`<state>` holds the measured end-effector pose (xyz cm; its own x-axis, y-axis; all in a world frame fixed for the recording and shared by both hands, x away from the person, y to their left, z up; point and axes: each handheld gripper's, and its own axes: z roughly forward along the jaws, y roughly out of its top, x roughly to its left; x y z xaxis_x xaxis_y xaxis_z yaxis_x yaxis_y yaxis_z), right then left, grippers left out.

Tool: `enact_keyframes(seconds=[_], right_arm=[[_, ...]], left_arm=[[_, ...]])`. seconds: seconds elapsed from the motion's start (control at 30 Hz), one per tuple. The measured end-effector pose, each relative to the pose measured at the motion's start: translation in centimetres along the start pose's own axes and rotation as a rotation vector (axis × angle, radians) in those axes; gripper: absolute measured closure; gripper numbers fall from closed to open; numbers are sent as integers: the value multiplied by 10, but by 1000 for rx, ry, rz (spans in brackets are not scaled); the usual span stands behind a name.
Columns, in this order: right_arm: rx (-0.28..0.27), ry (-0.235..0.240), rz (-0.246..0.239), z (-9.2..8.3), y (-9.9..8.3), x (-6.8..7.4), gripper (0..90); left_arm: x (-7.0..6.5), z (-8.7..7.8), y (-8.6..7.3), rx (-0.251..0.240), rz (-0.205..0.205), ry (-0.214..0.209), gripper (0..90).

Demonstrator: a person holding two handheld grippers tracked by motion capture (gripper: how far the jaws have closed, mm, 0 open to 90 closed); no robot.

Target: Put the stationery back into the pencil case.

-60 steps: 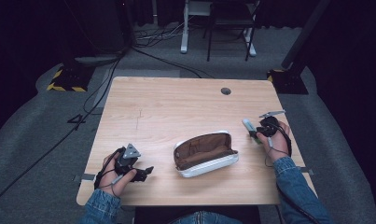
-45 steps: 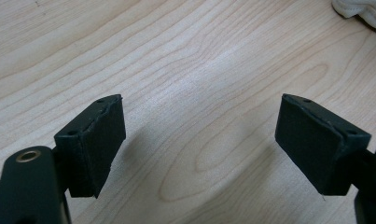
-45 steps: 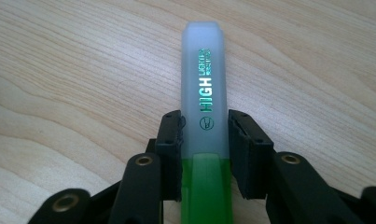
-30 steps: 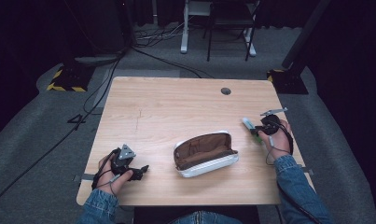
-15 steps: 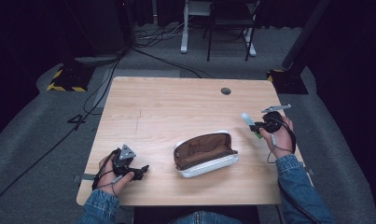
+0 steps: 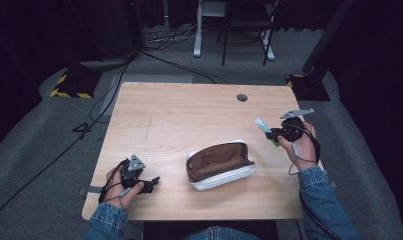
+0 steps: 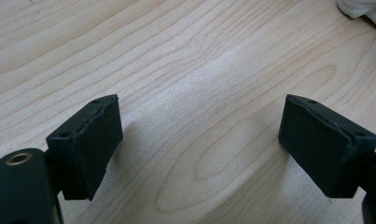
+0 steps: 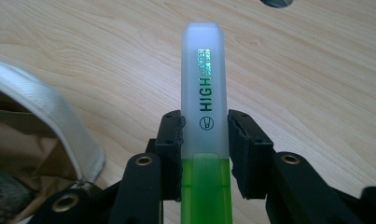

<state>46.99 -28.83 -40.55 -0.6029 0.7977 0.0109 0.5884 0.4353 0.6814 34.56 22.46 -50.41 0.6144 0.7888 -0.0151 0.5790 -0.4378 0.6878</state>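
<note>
**Highlighter, green, clamped in our right gripper, pouch to its lower left**

High view. We list the highlighter (image 6: 265, 131) at the right of the frame, held off the table (image 6: 189, 115) by the right gripper (image 6: 275, 134), whose jaws are closed on its barrel. Its long axis runs from lower right to upper left, pale cap end leading. The open pouch (image 6: 220, 166) lies at lower centre, mouth up, down and to the left of the highlighter and apart from it. The left gripper (image 6: 151, 183) rests at lower left, farther from the highlighter than the right one.

Left gripper view. We note both pads (image 7: 90, 142) standing wide apart over bare wood, nothing between them.

Right gripper view. We record the highlighter (image 8: 204, 135) upright at frame centre, frosted cap pointing away from the camera, green body low, the pads pressing on either side. The pouch (image 8: 50, 126) rim sits at lower left. In our judgement, the coming move turns on swinging the cap end toward that opening.
</note>
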Motion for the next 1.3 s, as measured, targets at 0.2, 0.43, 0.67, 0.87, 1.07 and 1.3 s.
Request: enact_keyframes(seconds=[0.2,0.43,0.67,0.87,1.07,1.3], right_arm=[[-8,33,-51,-10,8,16,672],[-12,74,-111,-21,16,35,672],[-15,116,-158,-30,22,53,671],[-19,153,-191,-36,26,65,671],[-15,196,-239,-40,29,80,671],[-3,241,-293,-39,32,98,672]], left_arm=[[0,0,0,6,4,-4,127],[0,1,1,5,2,-4,111],[0,2,1,9,3,-6,103],[0,2,1,10,4,-6,101],[0,2,2,9,5,-5,98],[0,2,2,8,5,-5,96]])
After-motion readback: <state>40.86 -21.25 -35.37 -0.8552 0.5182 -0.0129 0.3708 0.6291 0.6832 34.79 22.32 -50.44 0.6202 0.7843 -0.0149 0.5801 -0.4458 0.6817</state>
